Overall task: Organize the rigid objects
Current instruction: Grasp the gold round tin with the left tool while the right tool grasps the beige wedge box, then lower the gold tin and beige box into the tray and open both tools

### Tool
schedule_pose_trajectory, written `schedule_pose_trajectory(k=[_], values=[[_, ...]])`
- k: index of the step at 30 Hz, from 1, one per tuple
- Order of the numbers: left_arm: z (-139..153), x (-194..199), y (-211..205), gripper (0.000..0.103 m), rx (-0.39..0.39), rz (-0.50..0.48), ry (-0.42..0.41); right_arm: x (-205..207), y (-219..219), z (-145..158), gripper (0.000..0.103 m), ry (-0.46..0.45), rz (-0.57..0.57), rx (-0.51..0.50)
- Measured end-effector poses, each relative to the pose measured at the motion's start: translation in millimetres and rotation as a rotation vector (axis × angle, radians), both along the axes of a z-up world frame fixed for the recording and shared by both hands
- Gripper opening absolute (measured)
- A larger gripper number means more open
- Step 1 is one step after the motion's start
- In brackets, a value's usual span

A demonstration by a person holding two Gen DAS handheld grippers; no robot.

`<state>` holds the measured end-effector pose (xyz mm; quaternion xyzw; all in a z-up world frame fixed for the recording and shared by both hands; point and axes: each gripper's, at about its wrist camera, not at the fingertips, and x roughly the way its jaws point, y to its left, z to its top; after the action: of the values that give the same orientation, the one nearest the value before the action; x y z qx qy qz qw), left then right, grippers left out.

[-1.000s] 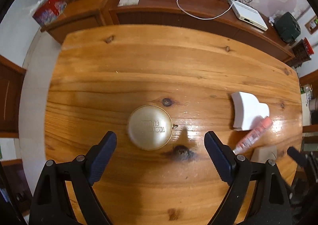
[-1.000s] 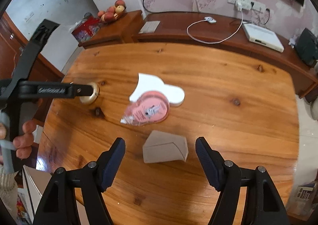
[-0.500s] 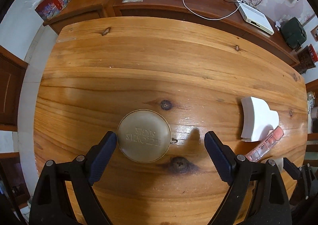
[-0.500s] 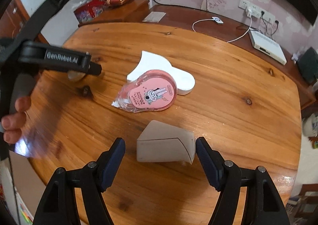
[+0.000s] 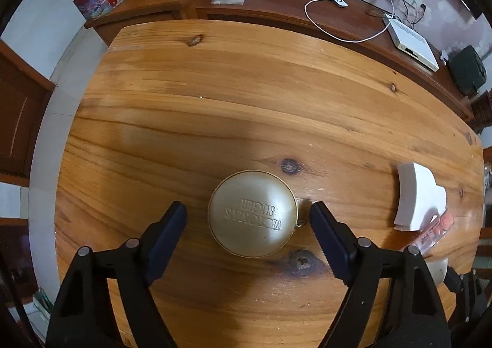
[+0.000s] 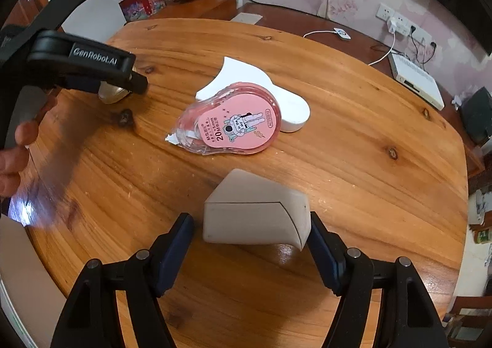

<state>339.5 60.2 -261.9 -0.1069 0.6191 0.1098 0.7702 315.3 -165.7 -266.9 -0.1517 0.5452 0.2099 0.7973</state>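
Left gripper straddles the round gold tin near the table's near edge; jaws have just been closing, not touching. Smooth, domed, likely slippery: grip across its widest rim. Right gripper brackets the grey box, right pad touching it, left pad clear.

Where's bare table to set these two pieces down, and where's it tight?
Free: the far half of the table, beyond the gold round case up to its sideboard-side edge. Crowded: the near right, where the white block, pink correction tape and grey wedge box cluster.
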Motion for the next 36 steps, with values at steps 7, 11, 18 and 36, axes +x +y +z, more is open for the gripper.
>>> schedule_pose_trajectory(k=[7,11,18,36], values=[[4.6,-3.3,-6.4,0.059,0.023,-0.023,-0.013,-5.3,-4.5,1.0,0.062,-0.001,-0.011,0.009],[6.4,-9.1,-6.1,0.059,0.009,-0.023,-0.024,-11.8,-4.2,1.9,0.062,0.008,-0.025,0.035],[48.8,-27.1,-7.8,0.059,-0.004,-0.049,-0.093,-26.9,-6.4,30.6,0.062,-0.027,-0.049,0.092],[216.5,-181.7,-13.9,0.059,0.02,-0.283,-0.278,-171.3,-10.7,200.3,0.062,-0.332,-0.075,0.208]])
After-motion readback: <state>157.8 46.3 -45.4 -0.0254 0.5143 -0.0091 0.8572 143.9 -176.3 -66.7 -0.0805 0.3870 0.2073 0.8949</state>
